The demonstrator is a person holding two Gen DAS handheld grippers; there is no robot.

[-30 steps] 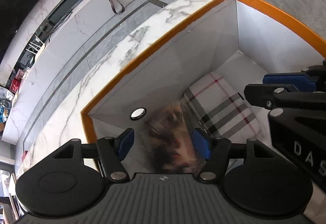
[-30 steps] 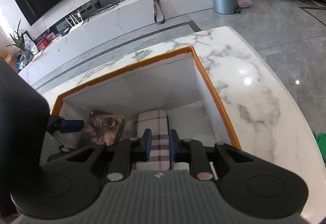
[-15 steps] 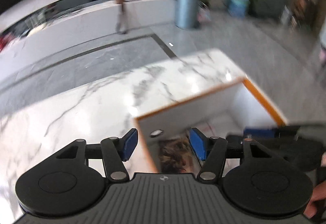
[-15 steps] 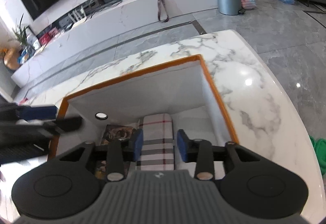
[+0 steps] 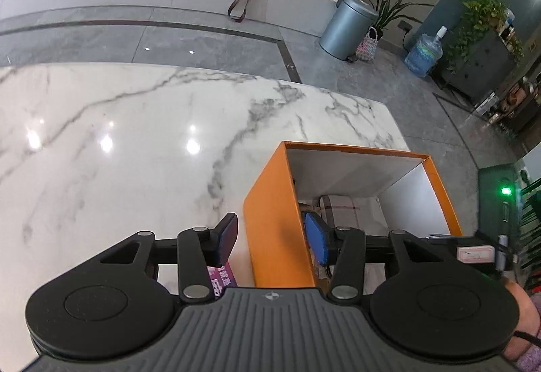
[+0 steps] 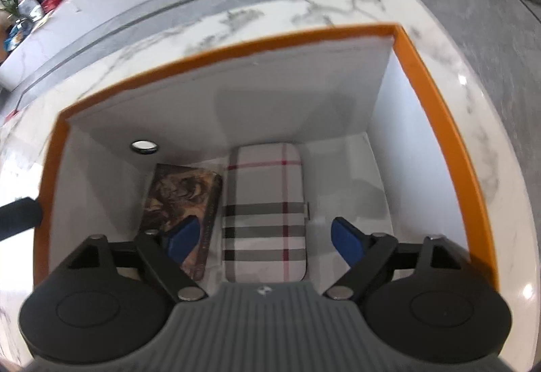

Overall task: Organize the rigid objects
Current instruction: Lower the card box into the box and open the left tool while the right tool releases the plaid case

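An orange box (image 6: pixel 439 108) with white inner walls stands on the marble table; it also shows in the left wrist view (image 5: pixel 274 203). Inside lie a plaid case (image 6: pixel 267 213) and a dark picture box (image 6: pixel 179 196) side by side. The plaid case is partly seen in the left wrist view (image 5: pixel 338 209). My right gripper (image 6: pixel 267 240) is open and empty, above the plaid case inside the box. My left gripper (image 5: pixel 274 240) is open and empty, straddling the box's left wall near its top edge.
A purple packet (image 5: pixel 223 280) lies on the marble table (image 5: pixel 118 142) under my left gripper. A round hole (image 6: pixel 144 145) marks the box's left inner wall. Grey floor, a bin (image 5: pixel 348 23) and a long counter lie beyond the table.
My left gripper has pulled up and left out of the box, leaving the picture box inside. My right gripper has opened wide over the plaid case and let it go.
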